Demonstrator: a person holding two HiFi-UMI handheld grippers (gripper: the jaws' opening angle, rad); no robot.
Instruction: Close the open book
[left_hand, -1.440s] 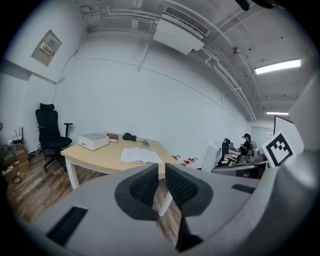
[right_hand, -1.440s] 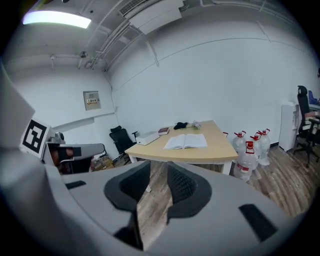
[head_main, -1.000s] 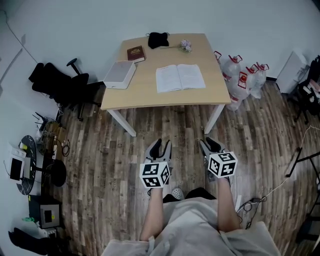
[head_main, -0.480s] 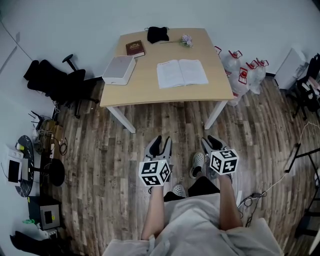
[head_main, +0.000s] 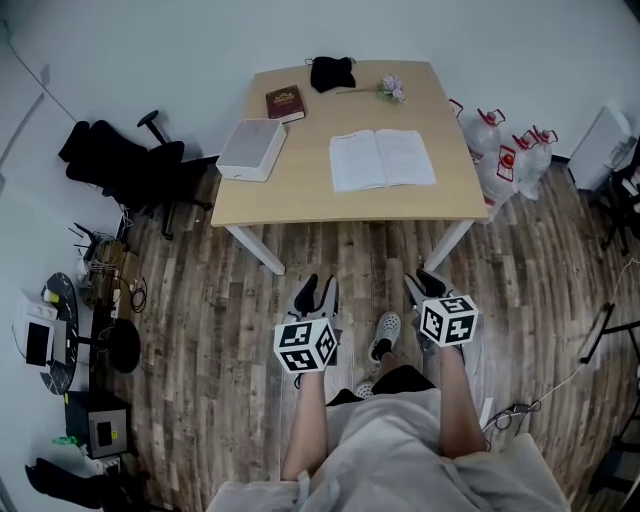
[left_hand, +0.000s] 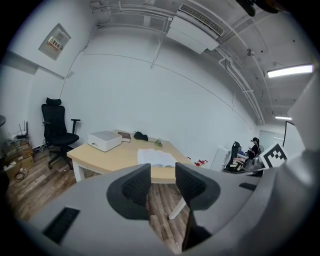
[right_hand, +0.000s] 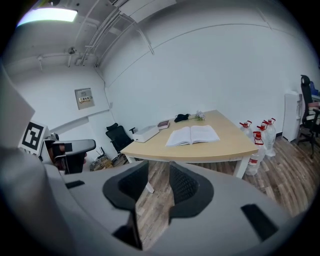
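An open book (head_main: 382, 159) lies flat, pages up, on the right half of a light wooden table (head_main: 300, 195). The book (left_hand: 157, 158) shows beyond the jaws in the left gripper view, and the book (right_hand: 192, 135) likewise in the right gripper view. Both grippers hang over the wooden floor, well short of the table. My left gripper (head_main: 316, 294) is open with nothing between its jaws. My right gripper (head_main: 422, 286) is open and empty too.
On the table also sit a white box (head_main: 252, 148), a closed dark-red book (head_main: 285, 102), a black cloth (head_main: 332, 72) and a small flower bunch (head_main: 391, 87). Water bottles (head_main: 500, 150) stand right of the table, an office chair (head_main: 125, 160) left. My shoe (head_main: 382, 331) is on the floor between the grippers.
The person has stepped toward the table; both grippers moved forward with them, staying open. A shoe came into view between the grippers.
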